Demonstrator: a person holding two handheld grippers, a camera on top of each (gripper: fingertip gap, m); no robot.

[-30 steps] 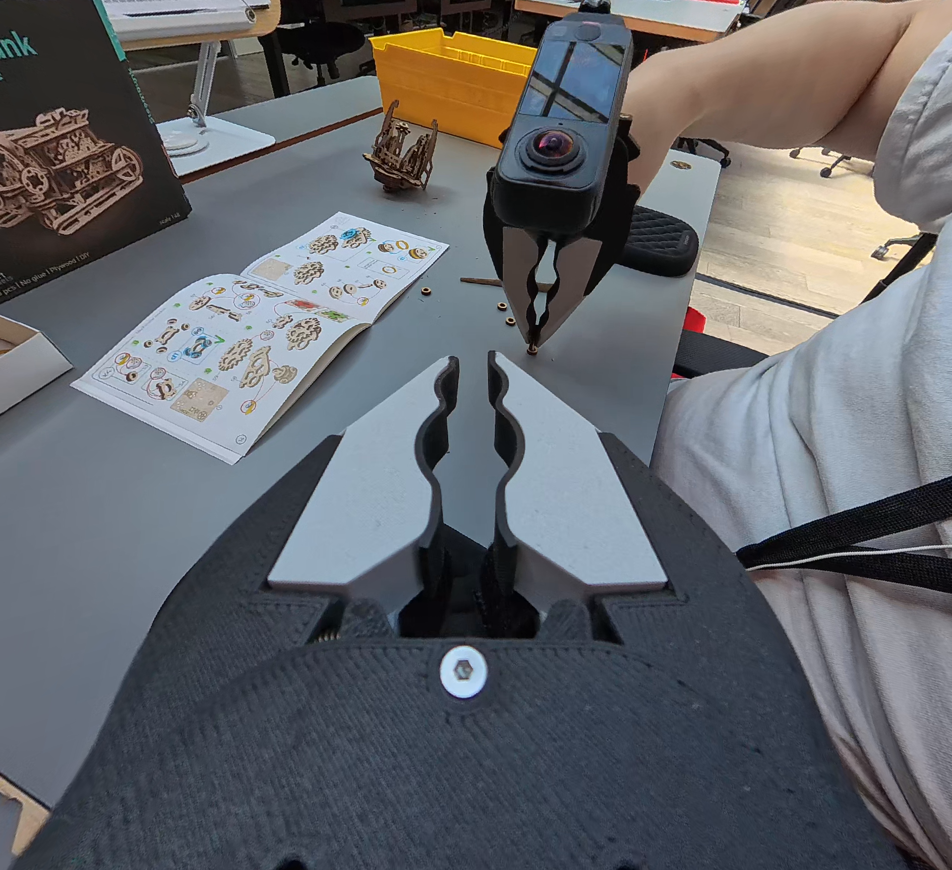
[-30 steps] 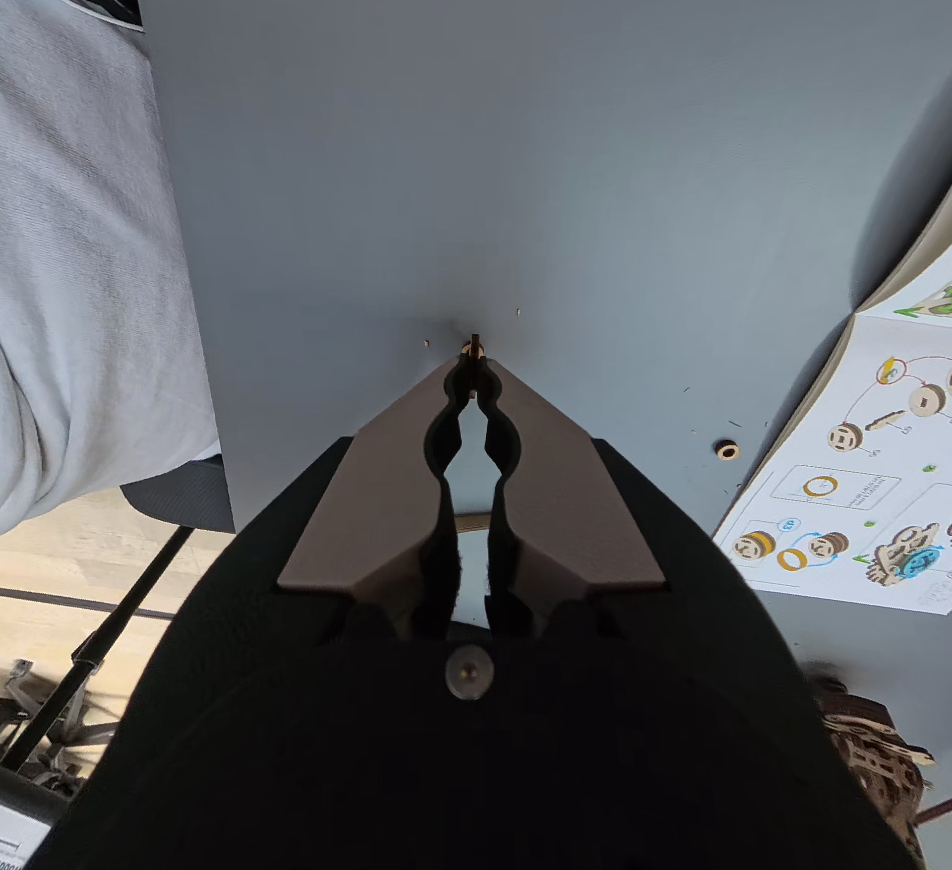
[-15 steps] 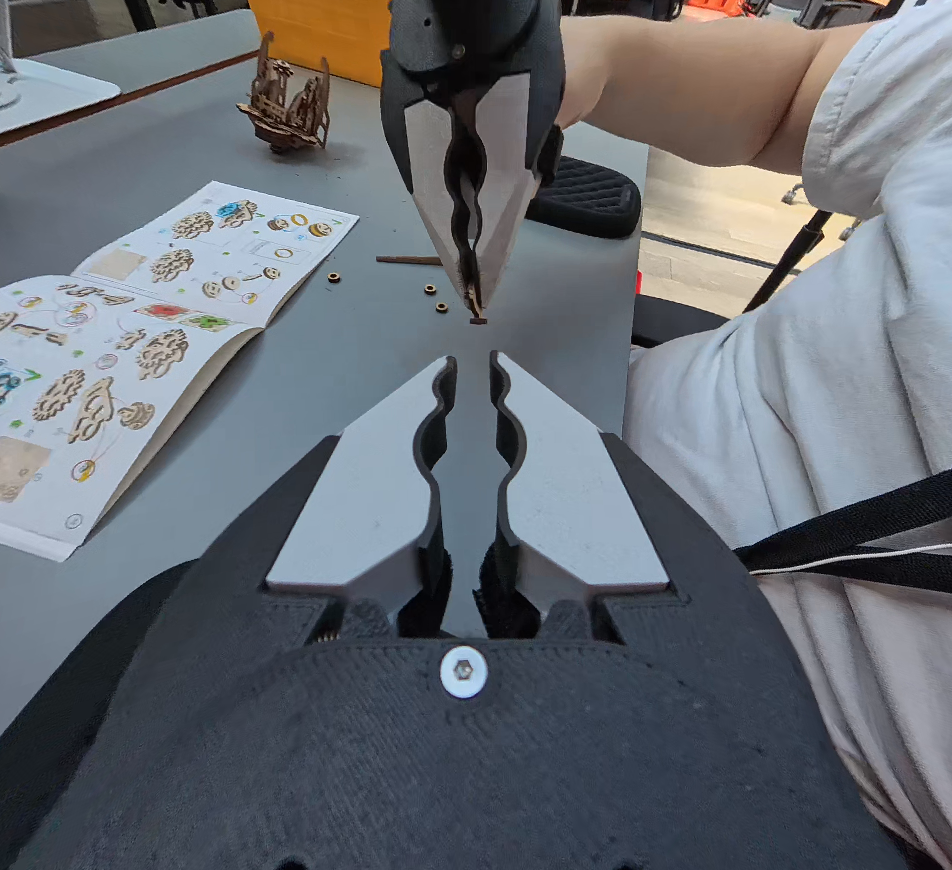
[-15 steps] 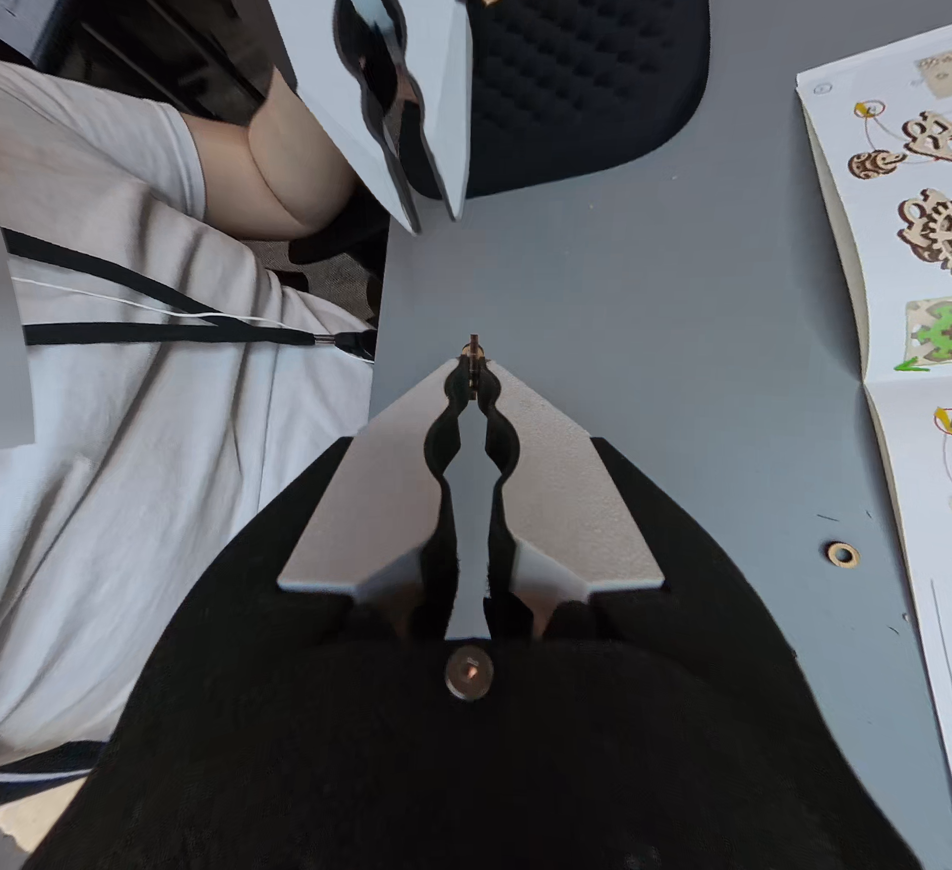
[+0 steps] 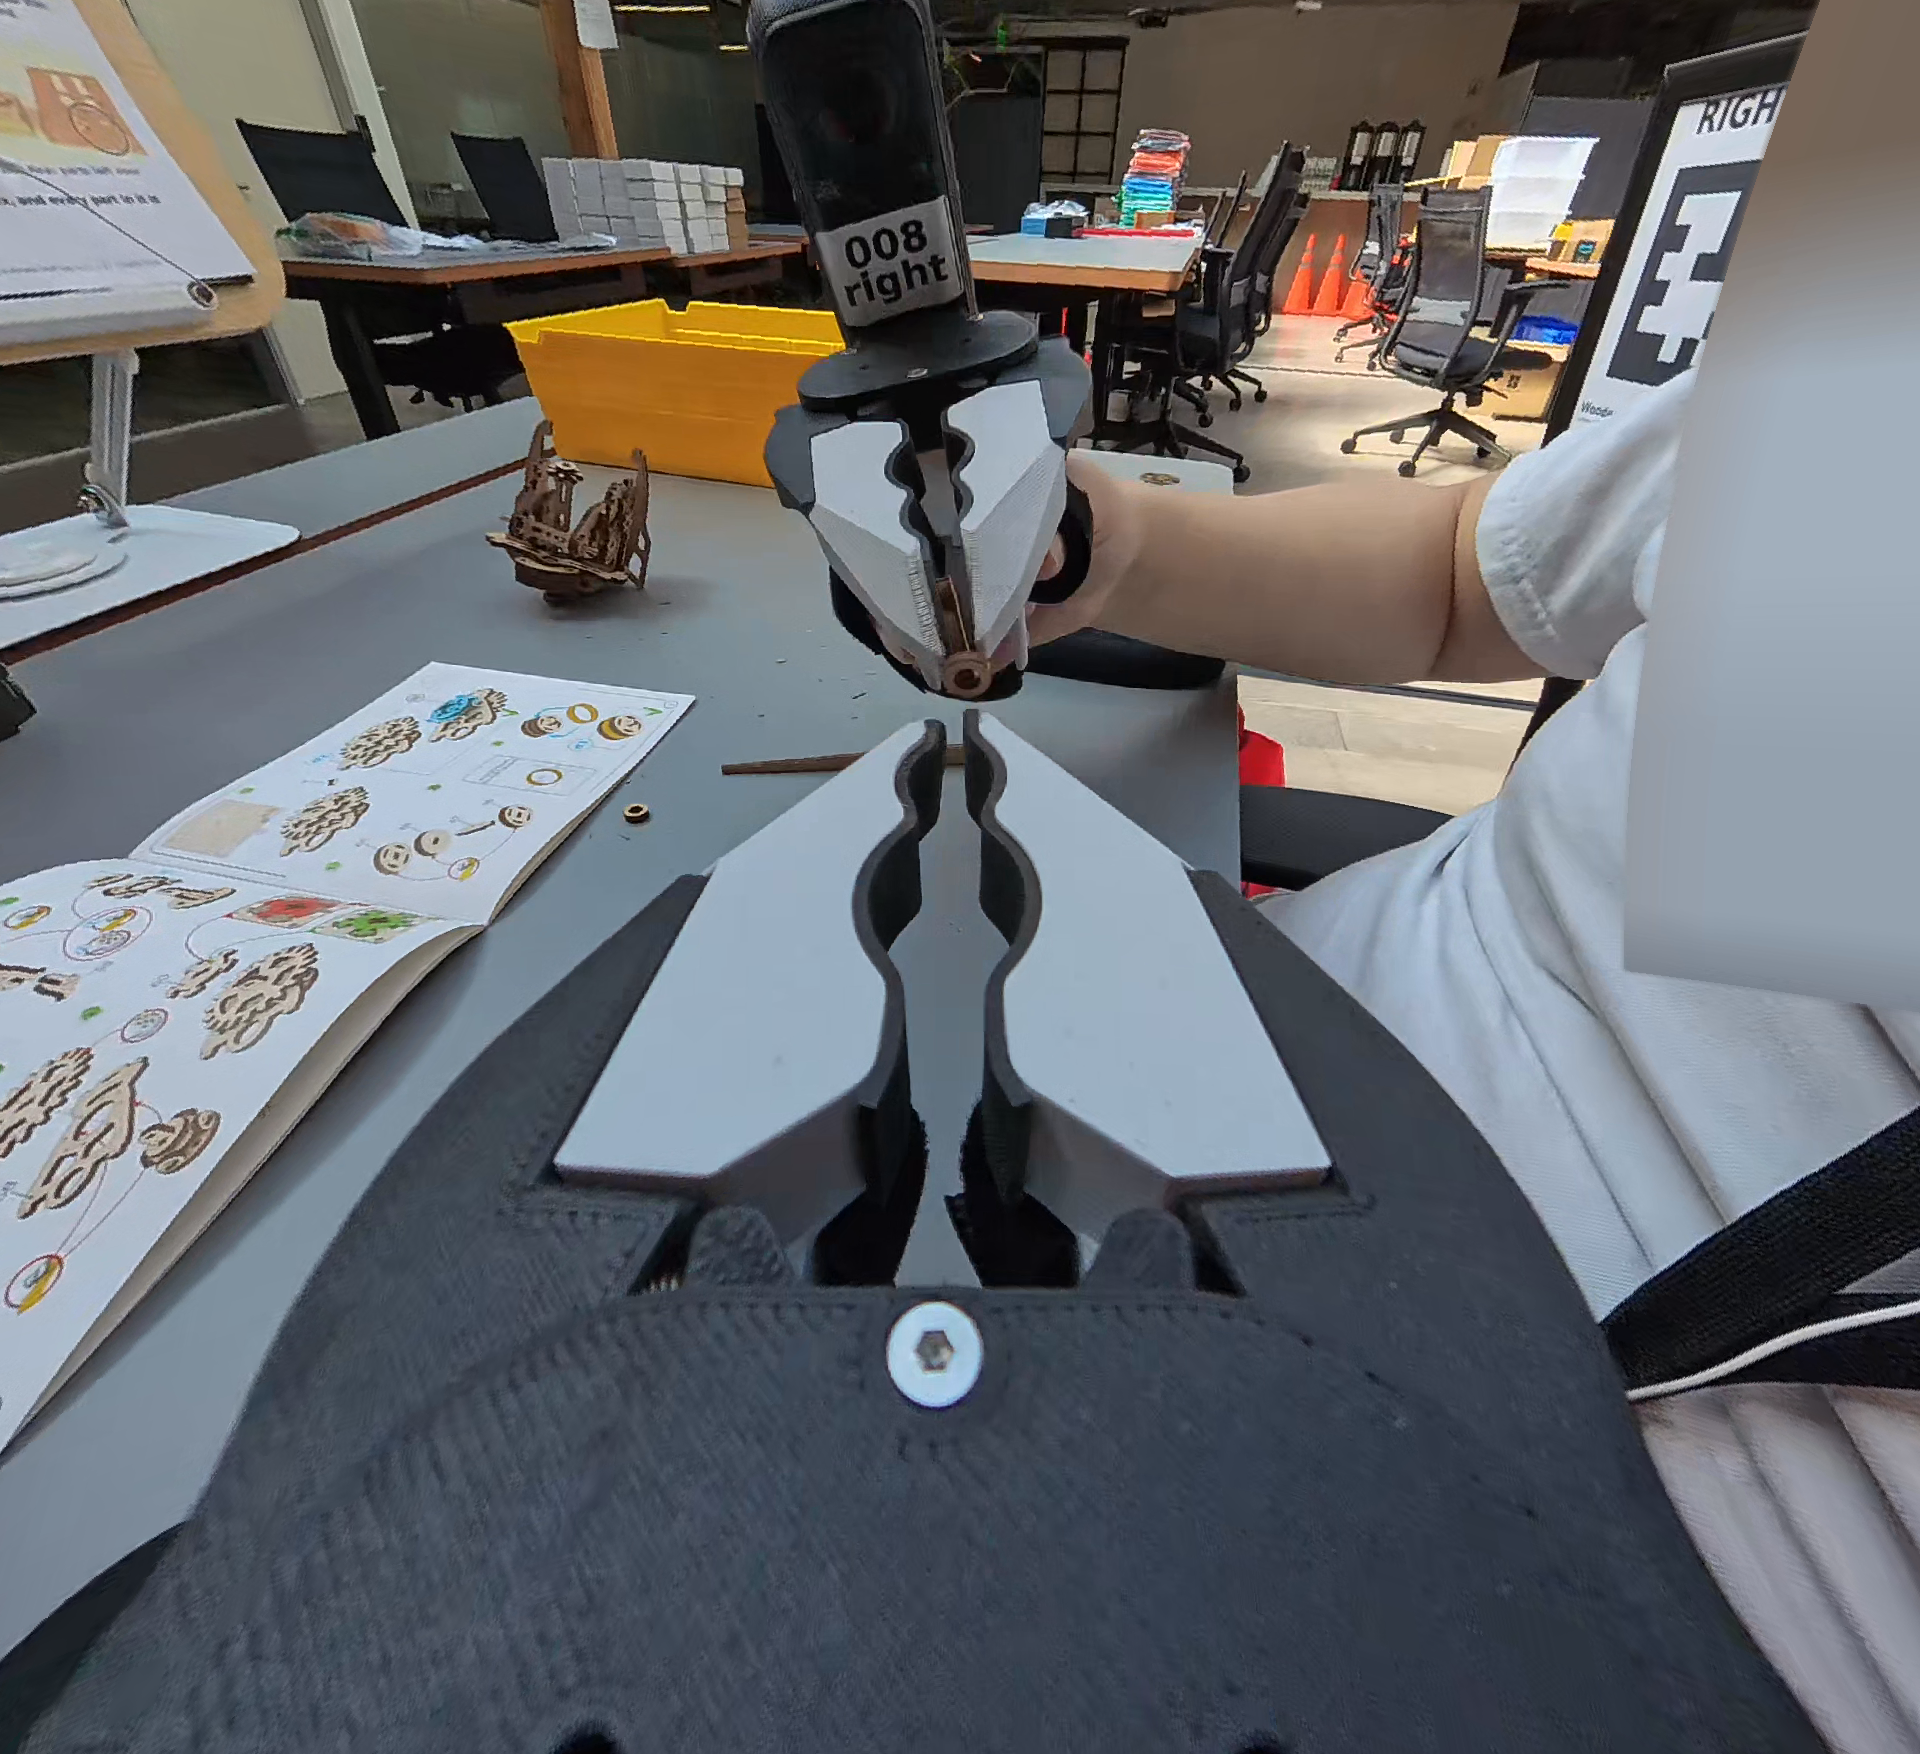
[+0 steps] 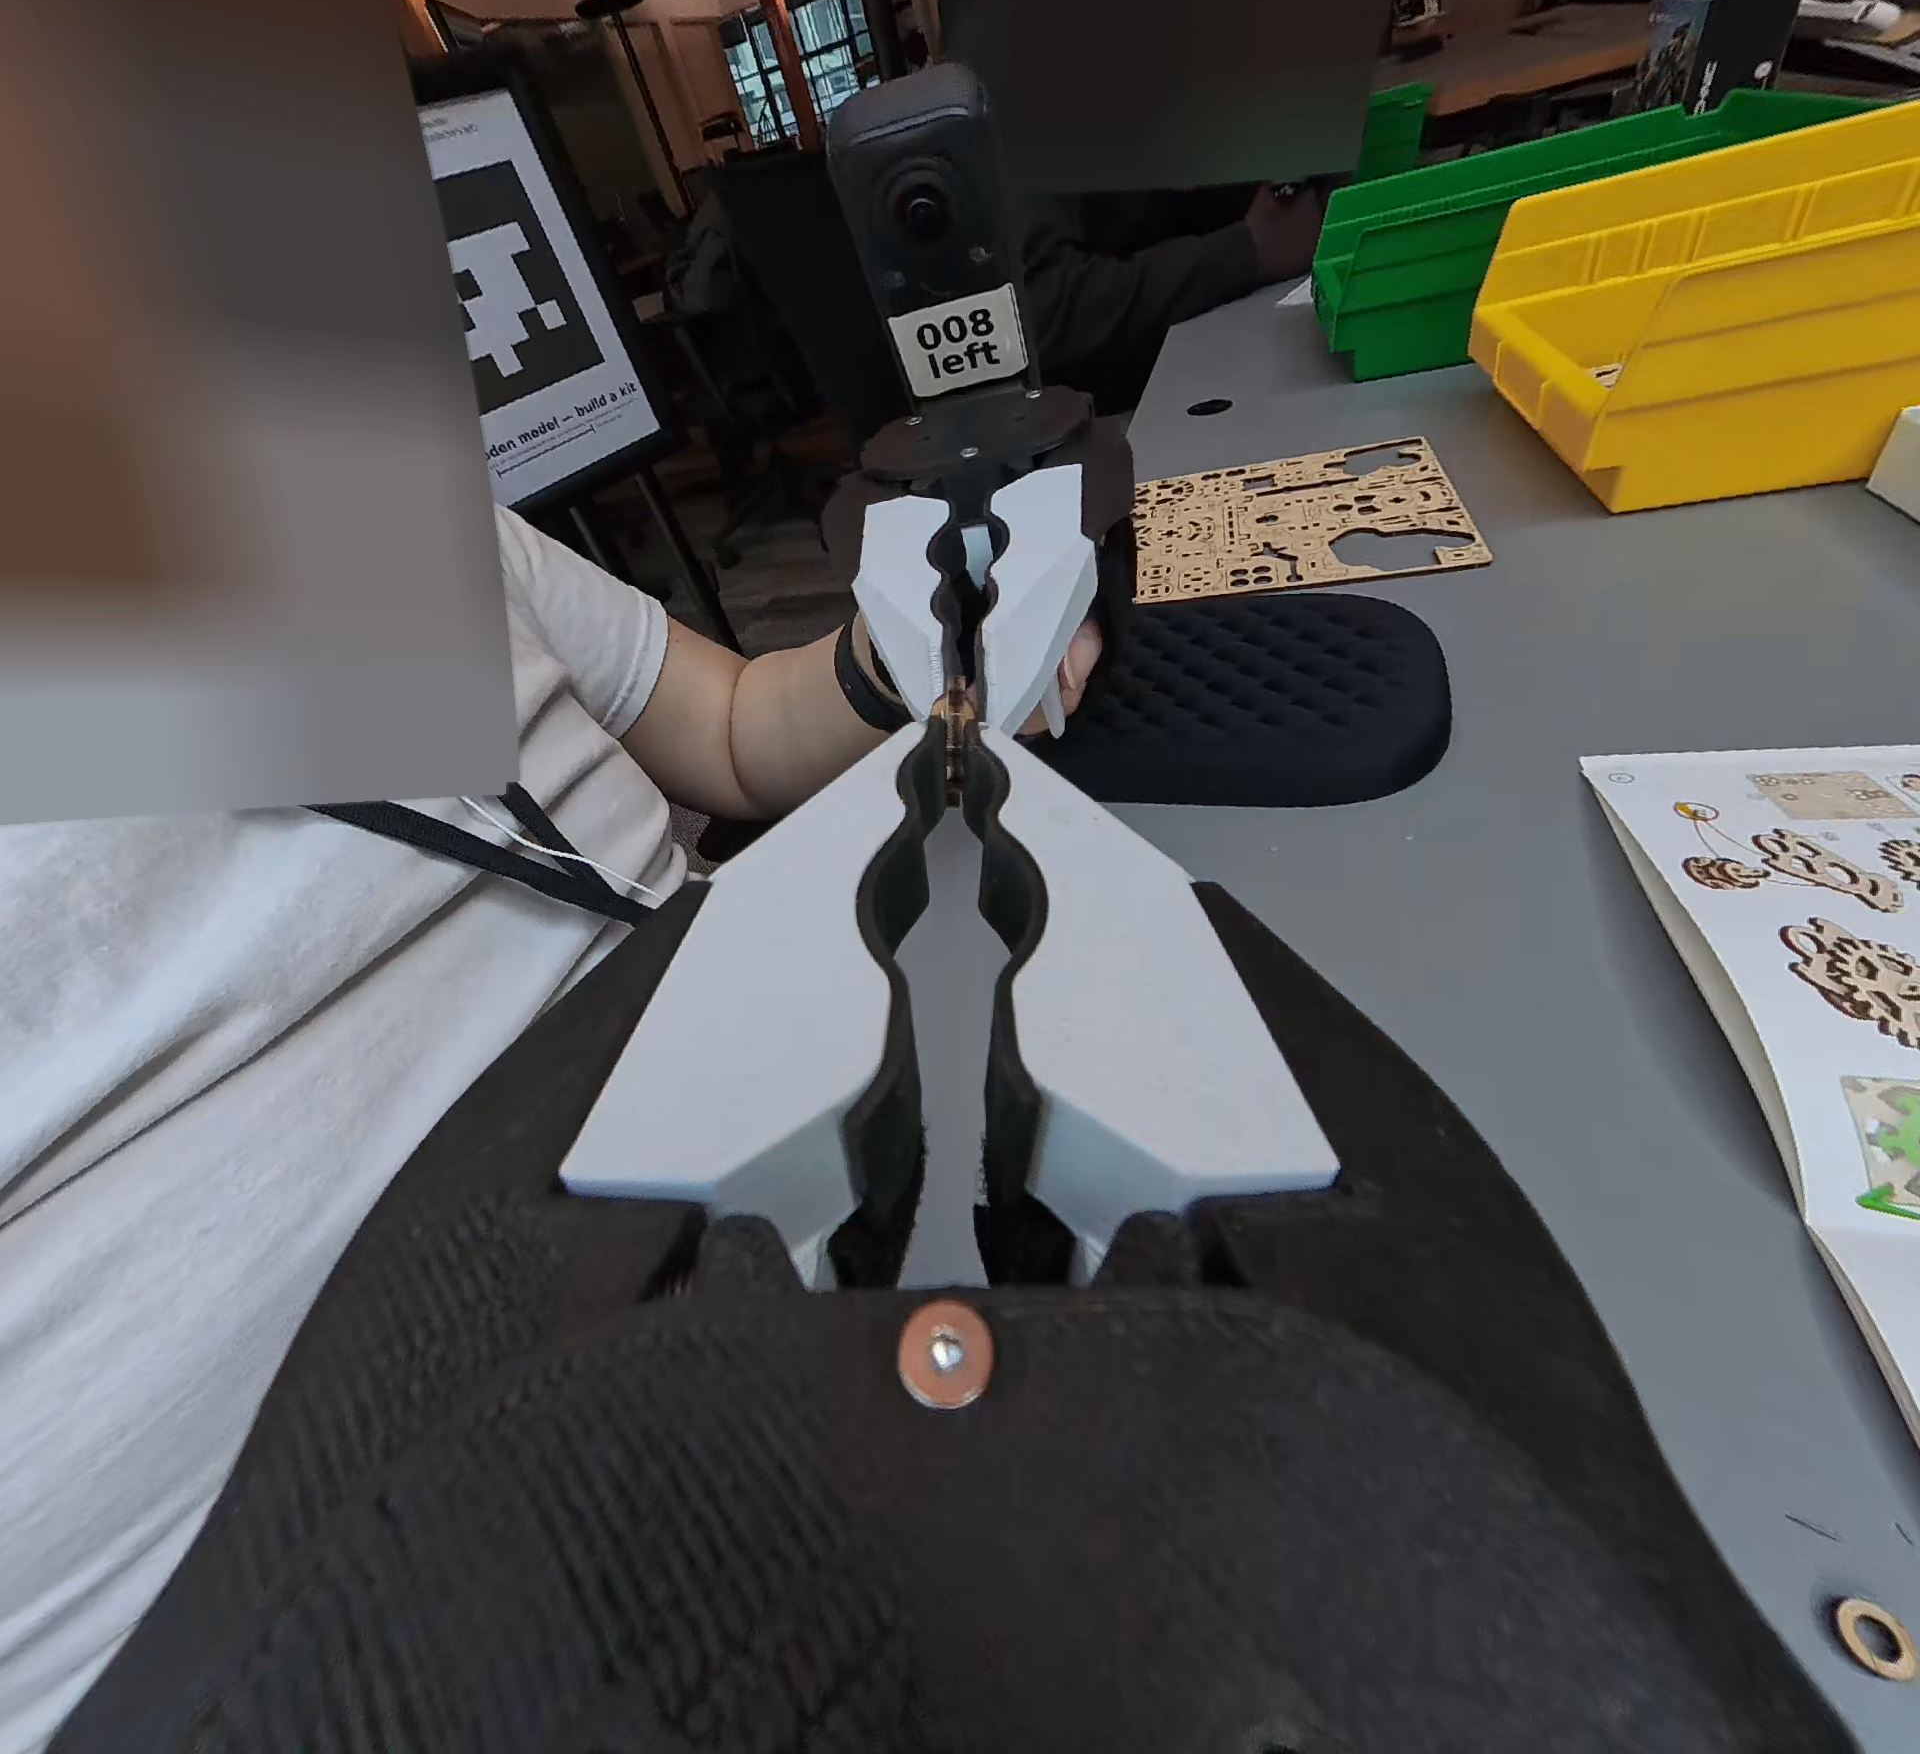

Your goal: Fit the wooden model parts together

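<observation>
The right gripper (image 5: 961, 665) is held above the bench (image 5: 260, 655), tip to tip with the left gripper (image 5: 954, 738). A small wooden part (image 5: 964, 671) is clamped at the very tip of the right jaws, which are closed down on it; in the right wrist view the part (image 6: 952, 740) is seen as a thin piece with its long axis running along the fingers, its ringed end pointing out toward the left gripper (image 6: 961, 691). The left jaws are narrowly parted, nothing gripped; the part is just beside their tips, contact cannot be told. Against half a second ago, the right gripper is raised from a steep downward tilt near the bench to a level, face-on pose, and the part is brought up to the left tips. An open instruction booklet (image 5: 312, 831), a loose ring (image 5: 636, 812), a thin stick (image 5: 790, 764) and a partly built wooden model (image 5: 577, 532) lie on the bench.
</observation>
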